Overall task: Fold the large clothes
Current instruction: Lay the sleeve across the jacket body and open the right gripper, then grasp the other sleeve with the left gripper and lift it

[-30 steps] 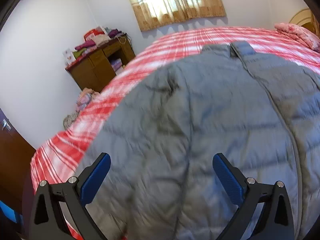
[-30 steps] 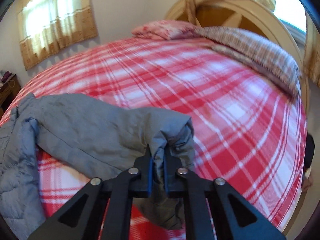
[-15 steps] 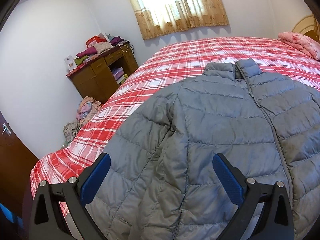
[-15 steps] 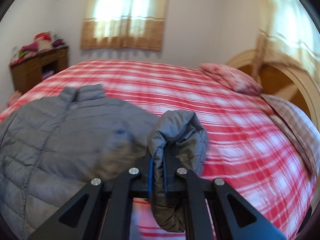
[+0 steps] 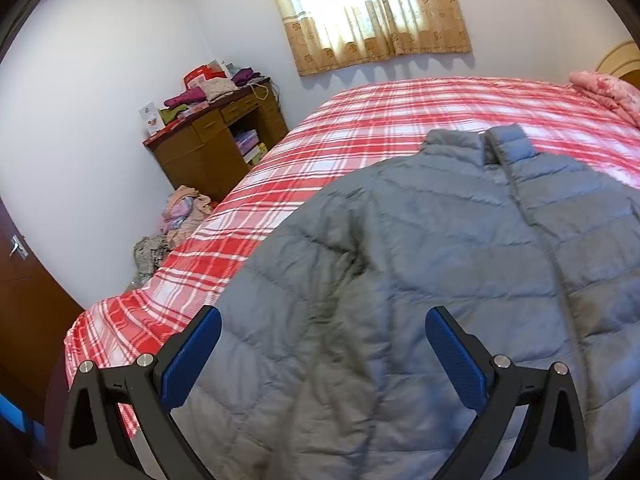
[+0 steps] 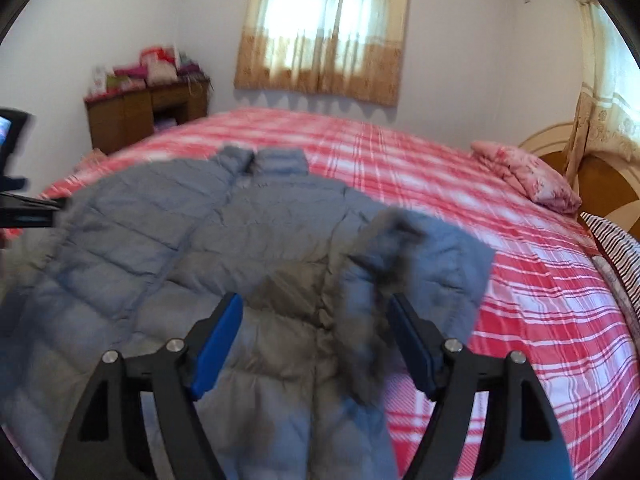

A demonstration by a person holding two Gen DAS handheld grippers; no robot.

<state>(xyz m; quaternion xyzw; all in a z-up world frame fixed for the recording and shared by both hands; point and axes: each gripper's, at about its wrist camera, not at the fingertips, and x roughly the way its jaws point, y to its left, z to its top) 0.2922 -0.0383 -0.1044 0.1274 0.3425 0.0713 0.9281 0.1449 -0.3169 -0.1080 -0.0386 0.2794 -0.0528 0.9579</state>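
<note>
In the left wrist view, the grey jacket (image 5: 420,280) is being shown spread front-up on the red plaid bed (image 5: 360,128), collar toward the curtained window (image 5: 376,12), while the left gripper (image 5: 322,344) is being held just above its lower part with fingers wide apart and nothing between them. In the right wrist view — blurred — the right gripper (image 6: 316,332) is being seen with jaws that have just been opening, and the sleeve (image 6: 404,256) is lying folded over the jacket's edge between the pads, unpinched.
</note>
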